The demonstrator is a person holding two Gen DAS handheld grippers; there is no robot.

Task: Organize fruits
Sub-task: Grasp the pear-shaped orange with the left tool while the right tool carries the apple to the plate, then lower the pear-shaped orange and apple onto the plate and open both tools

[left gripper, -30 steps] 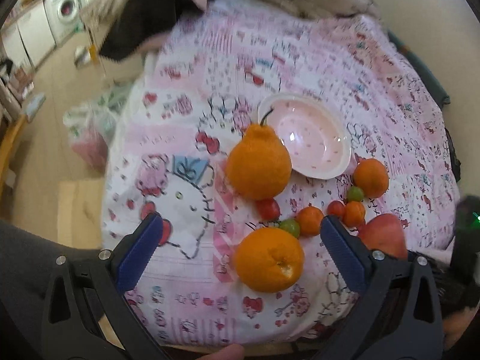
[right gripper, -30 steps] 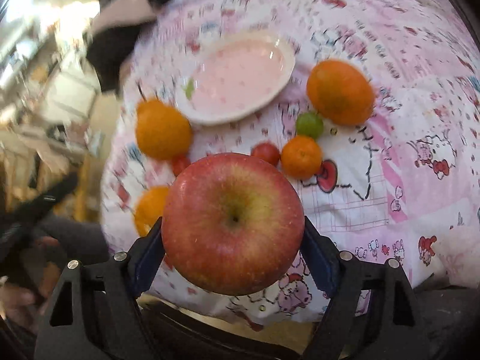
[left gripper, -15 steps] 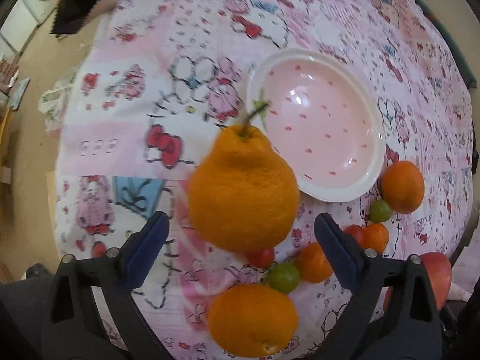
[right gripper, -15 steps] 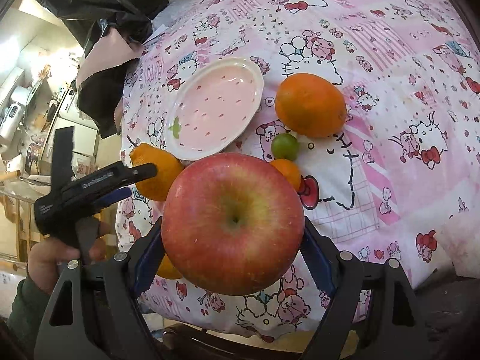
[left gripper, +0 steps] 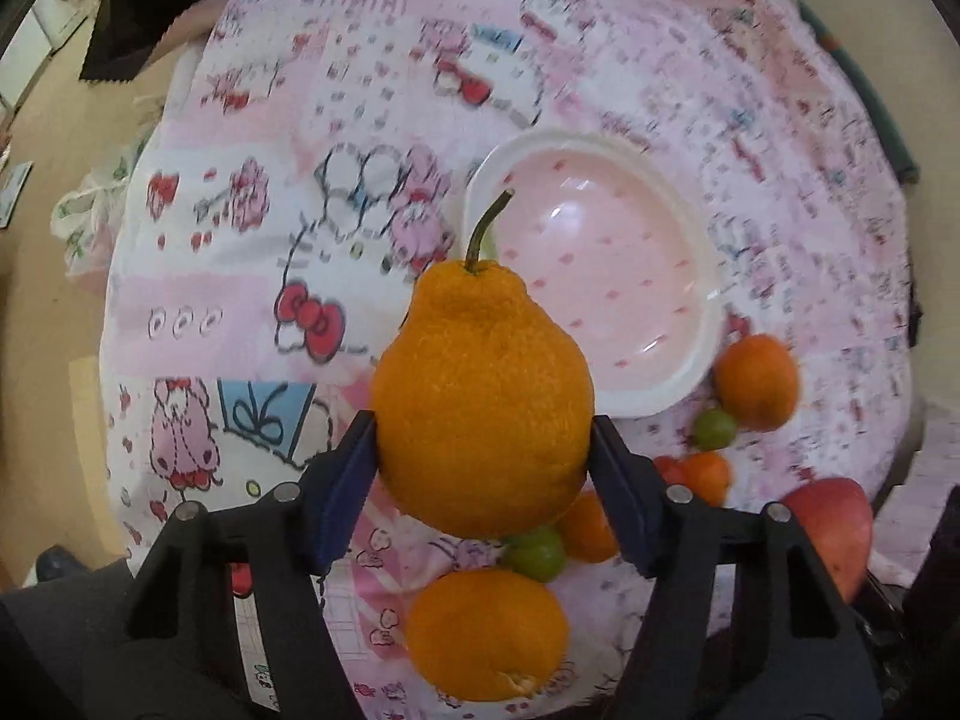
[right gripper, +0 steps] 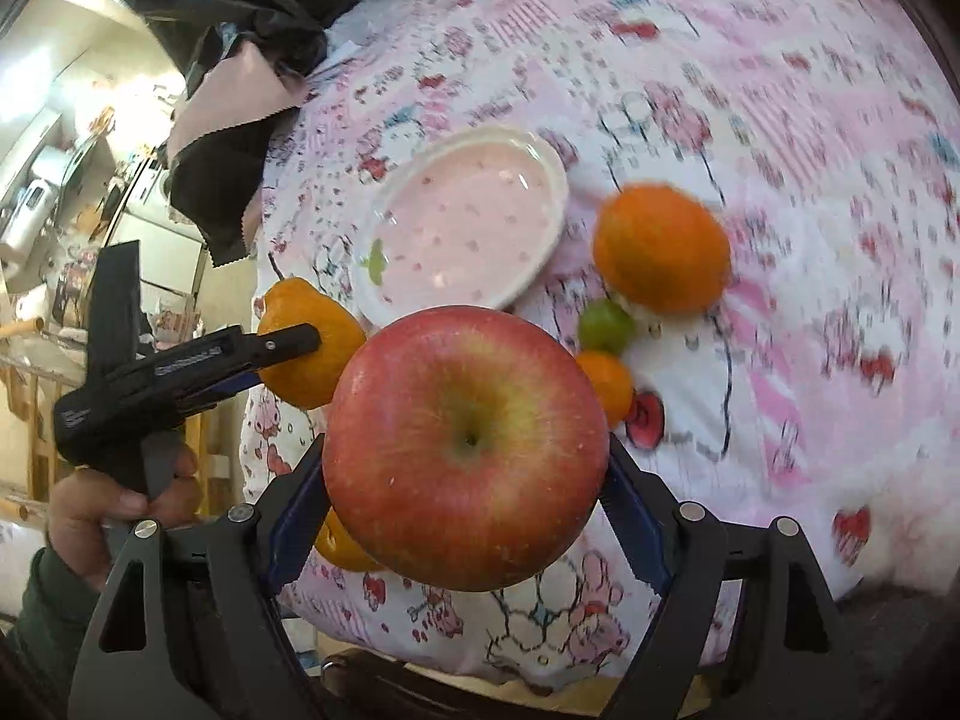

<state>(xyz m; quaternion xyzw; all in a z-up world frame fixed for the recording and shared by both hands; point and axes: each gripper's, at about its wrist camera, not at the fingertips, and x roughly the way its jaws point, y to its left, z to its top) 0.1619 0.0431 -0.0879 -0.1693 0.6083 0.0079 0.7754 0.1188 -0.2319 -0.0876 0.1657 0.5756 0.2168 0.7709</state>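
Tabletop, covered in a pink cartoon-print cloth, is carrying everything. A shallow pink plate with a white rim is sitting empty near its middle, probably the drop target.

Left tongs have just been closing around a large knobby-topped orange citrus with a curved stem. Both blue pads are lying against its flanks, so it reads as clenched on the fruit. Whether the fruit is lifting off the cloth yet, the views are not showing. Its long axis is running stem-up and away from the tongs, with the stem tip overlapping the plate's near-left rim. So the plate is lying just ahead and to the right of the held citrus: a short forward-right carry.

Right tongs are grasping a big red-yellow apple, calyx end facing the camera, held above the near edge of the tabletop. From this side the plate is sitting ahead and slightly left, well beyond the apple.

Judgement: the left hand is nearer the plate, so its citrus is likely going in first.

Remaining fruit is lying loose on the cloth: a second round orange under the left tongs, a smaller mandarin just beside the plate's right rim, then small green and orange-red pieces clustering between them.
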